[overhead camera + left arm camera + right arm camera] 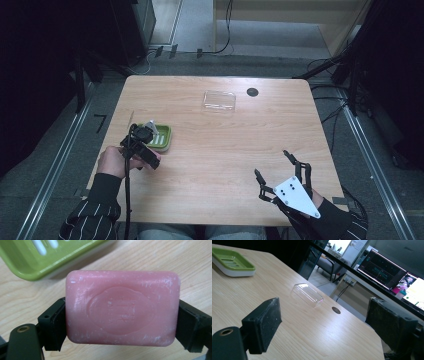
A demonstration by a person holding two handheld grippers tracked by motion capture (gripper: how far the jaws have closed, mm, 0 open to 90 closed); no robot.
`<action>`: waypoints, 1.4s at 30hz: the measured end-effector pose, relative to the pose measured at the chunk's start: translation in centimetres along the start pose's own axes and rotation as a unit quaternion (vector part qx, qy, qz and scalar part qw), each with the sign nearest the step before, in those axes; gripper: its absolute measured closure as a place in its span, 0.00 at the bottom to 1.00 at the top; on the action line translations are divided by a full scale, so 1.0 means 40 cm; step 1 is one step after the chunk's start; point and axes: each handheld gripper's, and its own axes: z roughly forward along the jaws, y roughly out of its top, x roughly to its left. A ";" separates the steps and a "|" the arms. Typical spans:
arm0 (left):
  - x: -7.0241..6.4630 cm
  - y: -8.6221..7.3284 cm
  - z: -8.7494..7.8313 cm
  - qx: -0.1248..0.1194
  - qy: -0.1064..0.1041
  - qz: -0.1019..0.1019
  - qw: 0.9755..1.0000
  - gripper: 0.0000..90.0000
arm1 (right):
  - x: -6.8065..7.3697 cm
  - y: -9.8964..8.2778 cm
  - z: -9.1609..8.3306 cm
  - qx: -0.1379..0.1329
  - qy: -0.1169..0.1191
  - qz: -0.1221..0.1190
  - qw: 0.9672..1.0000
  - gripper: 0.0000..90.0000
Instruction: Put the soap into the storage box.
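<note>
A pink soap bar (122, 307) with an embossed oval is clamped by its short ends between the jaws of my left gripper (122, 323), just above the wooden table. In the high view my left gripper (142, 142) sits at the near left edge of a green soap dish (162, 139). That dish (50, 257), with white slats inside, lies just beyond the soap. My right gripper (272, 165) hovers open over the table's near right part. Nothing is between its wide-apart pads (262, 325).
A clear plastic lid (219, 100) lies at the far middle of the table (210, 165), beside a dark cable hole (252, 92). From the right gripper view, the lid (307, 294) and green dish (232, 262) lie ahead, with lit monitors (384, 270) beyond the table.
</note>
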 end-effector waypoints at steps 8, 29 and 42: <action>0.004 0.027 -0.012 -0.005 0.001 0.006 1.000 0.16 | 0.001 0.000 0.001 0.001 0.002 -0.002 1.000 0.15; 0.019 0.073 -0.030 -0.019 -0.004 0.011 1.000 0.16 | 0.001 0.001 0.002 0.001 0.002 -0.006 1.000 0.15; 0.031 0.086 -0.034 -0.024 -0.007 0.011 1.000 0.16 | 0.003 0.002 0.002 0.000 0.002 -0.005 1.000 0.15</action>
